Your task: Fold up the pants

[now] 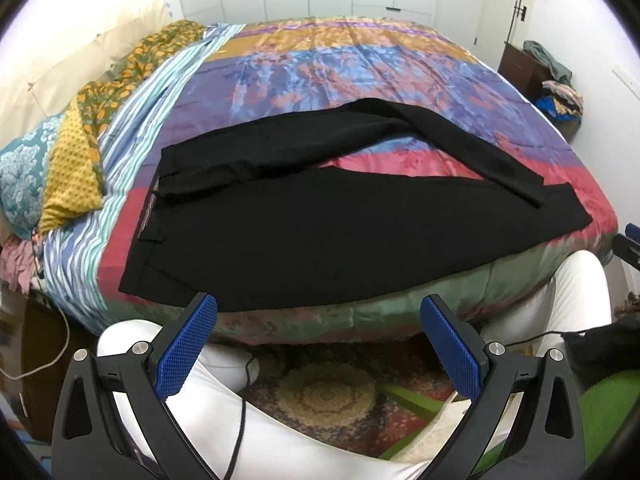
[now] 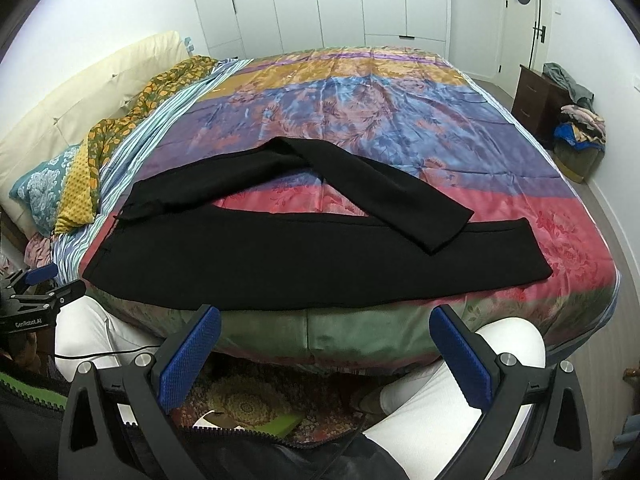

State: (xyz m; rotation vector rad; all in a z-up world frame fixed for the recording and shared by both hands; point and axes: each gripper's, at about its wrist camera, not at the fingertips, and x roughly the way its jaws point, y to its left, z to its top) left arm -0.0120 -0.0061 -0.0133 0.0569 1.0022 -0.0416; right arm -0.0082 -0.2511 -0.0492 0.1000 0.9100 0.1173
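One pair of black pants (image 1: 320, 232) — lengthwise left-to-right, waistband left, cuffs right.

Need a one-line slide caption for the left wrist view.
Open left gripper hovers before black pants spread on a colorful bedspread.

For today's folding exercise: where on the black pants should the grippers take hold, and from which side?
Grip the black pants along the near leg's edge, which lies at the bed's front edge, coming from the front. The left gripper suits the waistband, the right gripper the hem; both are open.
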